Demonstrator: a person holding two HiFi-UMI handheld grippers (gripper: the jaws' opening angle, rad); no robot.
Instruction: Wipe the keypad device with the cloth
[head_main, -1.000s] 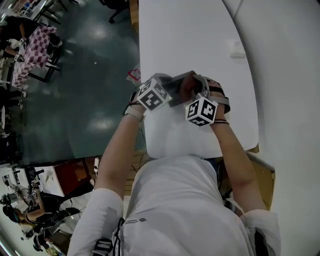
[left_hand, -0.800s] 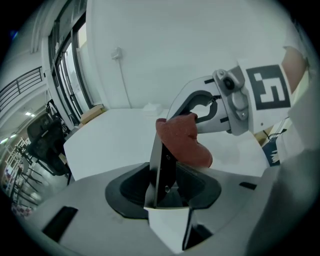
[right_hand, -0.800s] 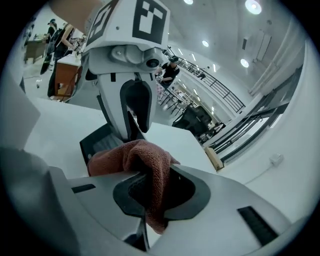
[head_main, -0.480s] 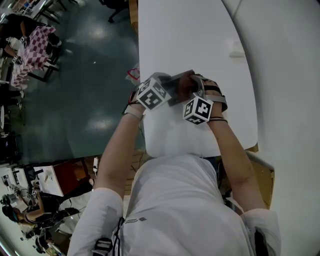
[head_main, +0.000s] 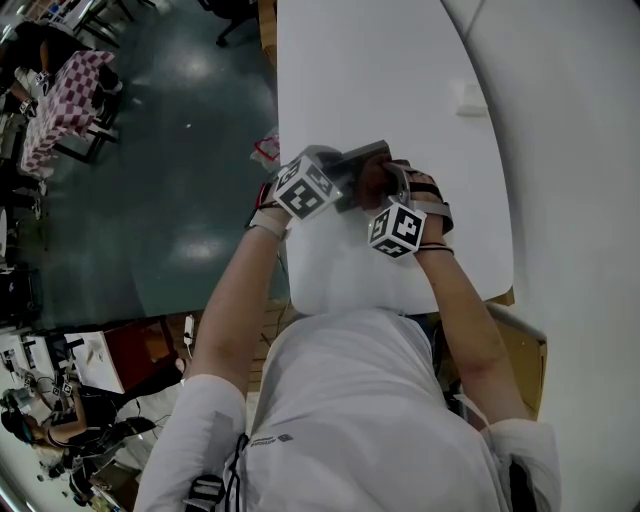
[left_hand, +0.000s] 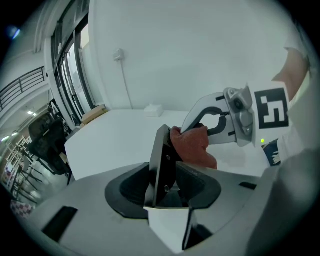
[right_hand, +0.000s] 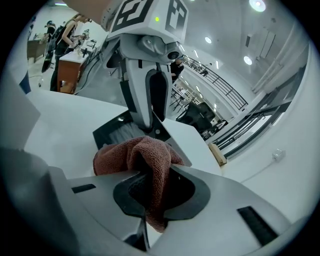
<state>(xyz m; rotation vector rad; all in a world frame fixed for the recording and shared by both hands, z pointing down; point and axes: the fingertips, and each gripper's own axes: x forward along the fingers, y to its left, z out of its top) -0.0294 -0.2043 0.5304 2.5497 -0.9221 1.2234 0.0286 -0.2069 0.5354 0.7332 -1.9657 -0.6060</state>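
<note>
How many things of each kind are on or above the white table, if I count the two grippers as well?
grippers: 2 (left gripper, right gripper)
keypad device: 1
cloth: 1
small white box: 1
Total: 5

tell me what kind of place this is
Probably a big open lab or workshop hall: a long white table, people working at cluttered benches behind, and a railed upper walkway under high ceiling lights.
</note>
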